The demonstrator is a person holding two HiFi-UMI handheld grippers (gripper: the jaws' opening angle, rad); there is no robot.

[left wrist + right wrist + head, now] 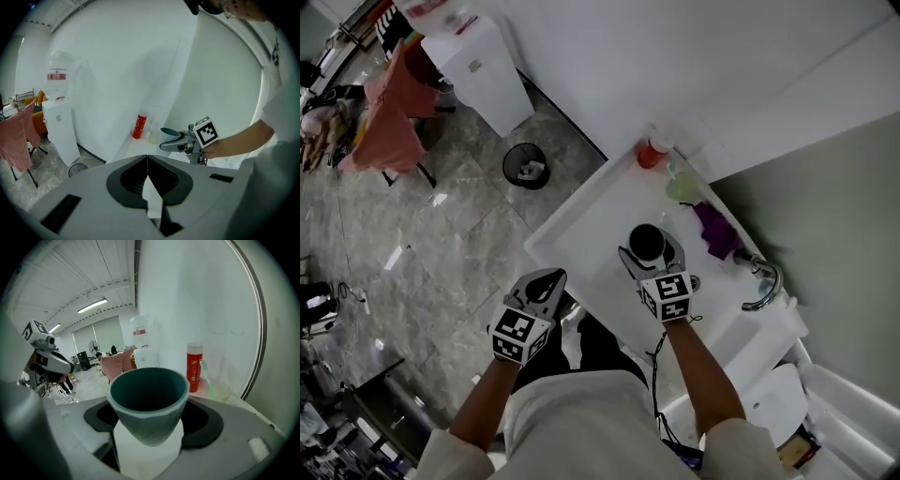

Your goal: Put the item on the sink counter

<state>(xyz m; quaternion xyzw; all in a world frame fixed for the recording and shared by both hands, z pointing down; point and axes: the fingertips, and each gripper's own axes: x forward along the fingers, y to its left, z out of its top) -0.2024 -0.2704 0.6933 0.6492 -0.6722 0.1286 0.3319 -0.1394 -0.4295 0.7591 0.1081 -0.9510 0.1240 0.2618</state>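
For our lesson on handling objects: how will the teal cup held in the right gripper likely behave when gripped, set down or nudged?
The teal cup shows no dent where the right gripper clamps it, so it is probably rigid. It looks empty, so it is likely light. Its base is narrower than its mouth, so a push near the rim may tip it.

A dark teal cup (147,401) is showing against the white tabletop (581,239), a purple cloth (717,231) lying at its three o'clock, a red bottle (652,152) at twelve. Black-and-white squares are marking the left hand-held gripper (546,284) and the right hand-held gripper (650,251).
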